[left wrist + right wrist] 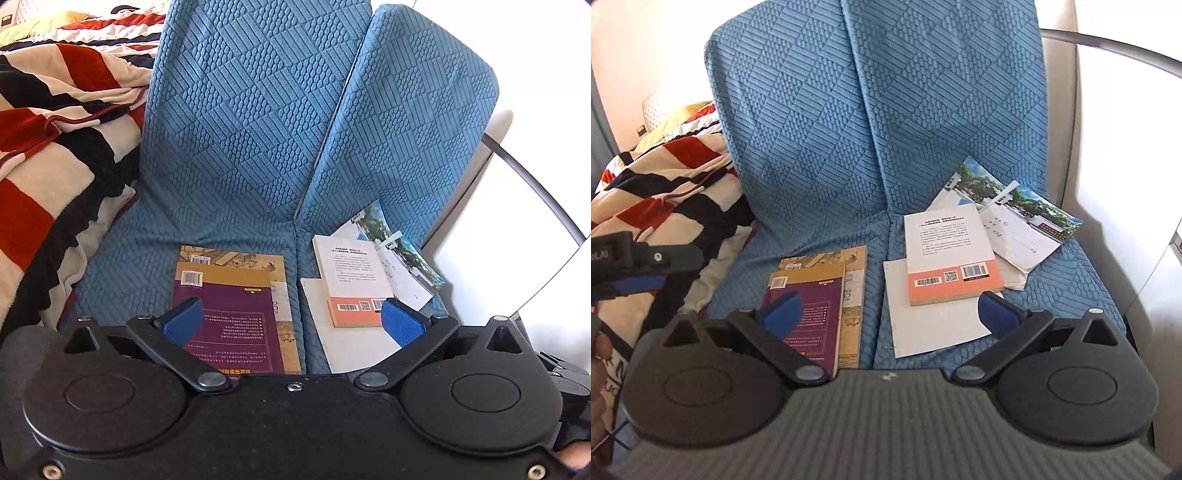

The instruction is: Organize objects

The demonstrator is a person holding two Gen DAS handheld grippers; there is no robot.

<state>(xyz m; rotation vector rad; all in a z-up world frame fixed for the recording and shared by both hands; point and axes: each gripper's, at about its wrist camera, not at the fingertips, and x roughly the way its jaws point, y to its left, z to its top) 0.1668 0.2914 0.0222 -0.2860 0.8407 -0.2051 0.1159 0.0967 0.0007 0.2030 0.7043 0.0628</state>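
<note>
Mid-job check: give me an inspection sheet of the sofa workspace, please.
Surface: blue textured sofa cover, two seat cushions.
Job's things: purple book on a tan book, left cushion; orange-banded book on a white sheet, photo-cover booklets behind, right cushion.
Clutter: striped blanket at left.
Grippers: left gripper and right gripper open, empty.
Cables: nothing seen.
Surroundings: pale armrest at right.

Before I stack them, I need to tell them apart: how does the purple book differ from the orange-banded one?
The purple book has a dark cover with a gold top strip; the orange-banded book is white with an orange bottom band. The purple one lies on a beige book, the orange-banded one on white paper. Both lie flat, barcodes up.
</note>
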